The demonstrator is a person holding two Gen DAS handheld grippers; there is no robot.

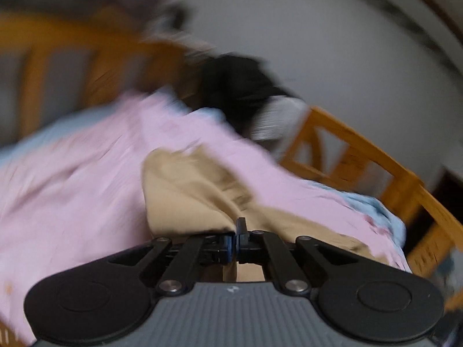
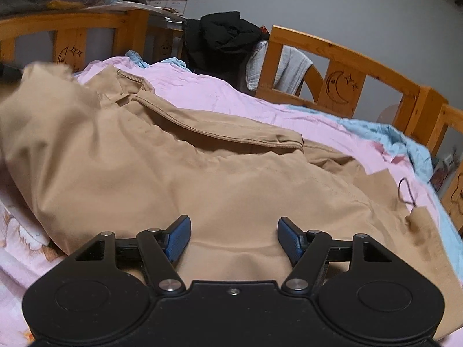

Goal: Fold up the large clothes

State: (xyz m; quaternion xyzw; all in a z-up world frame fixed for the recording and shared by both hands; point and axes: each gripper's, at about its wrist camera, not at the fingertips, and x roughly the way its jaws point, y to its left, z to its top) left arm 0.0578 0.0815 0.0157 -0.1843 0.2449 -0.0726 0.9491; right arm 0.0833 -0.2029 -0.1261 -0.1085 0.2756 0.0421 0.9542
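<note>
Tan coat [image 2: 202, 179] fills the bed's [image 2: 341, 57] middle: my left gripper [image 1: 238, 232] pinches its fabric (blurred), right gripper [image 2: 234, 238] gapes empty above the near hem.

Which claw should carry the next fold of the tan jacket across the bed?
Left. The left claw is already shut on a bunch of the tan jacket. The right claw is open over the jacket, gripping nothing, so it would have to grasp first.

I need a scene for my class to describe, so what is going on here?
A person with a gripper in each hand is folding a tan jacket on a bed with a pink sheet. The left gripper is shut on a bunch of the jacket's fabric; that view is blurred. The right gripper is open just above the jacket, gripping nothing.
</note>
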